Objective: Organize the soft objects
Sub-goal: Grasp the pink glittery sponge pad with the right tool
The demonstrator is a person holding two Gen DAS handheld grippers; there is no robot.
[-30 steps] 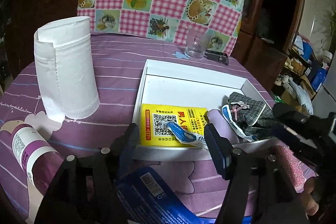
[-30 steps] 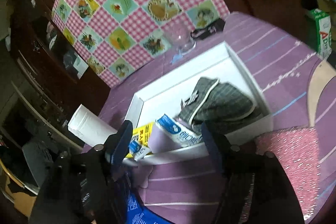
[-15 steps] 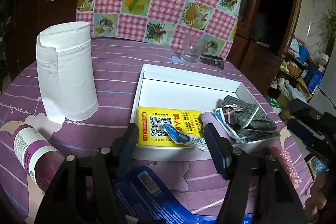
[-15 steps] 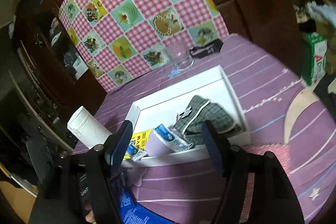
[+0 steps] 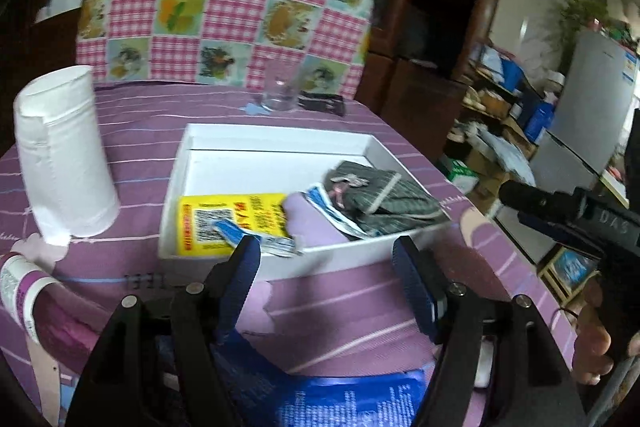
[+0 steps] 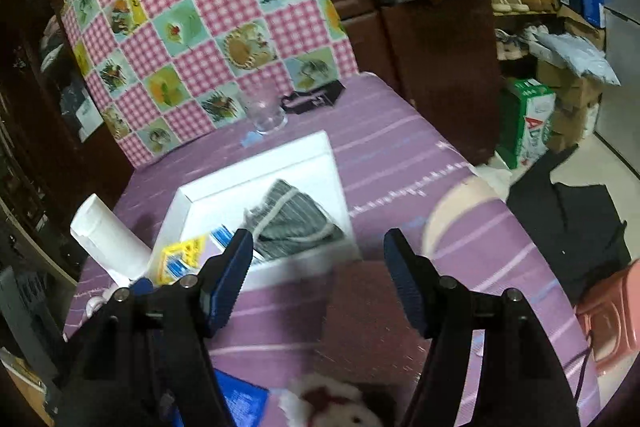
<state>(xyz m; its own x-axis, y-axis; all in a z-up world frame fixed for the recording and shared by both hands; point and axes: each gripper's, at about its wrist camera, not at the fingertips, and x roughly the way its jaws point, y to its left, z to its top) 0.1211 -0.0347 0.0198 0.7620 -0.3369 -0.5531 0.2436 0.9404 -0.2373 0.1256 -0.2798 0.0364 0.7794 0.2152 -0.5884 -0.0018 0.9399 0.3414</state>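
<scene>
Left wrist: upright paper roll (image 5: 64,155).

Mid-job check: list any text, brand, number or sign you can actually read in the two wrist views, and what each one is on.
"DAS" on the black body of the right gripper, seen from the left wrist view.
"AD", red letters cut off, on the green and white carton on the floor.
Yellow packet in the white box: a QR code and red characters, too blurred to read.
Blue packet: white print, too small.
Purple-labelled bottle: print unreadable.
</scene>
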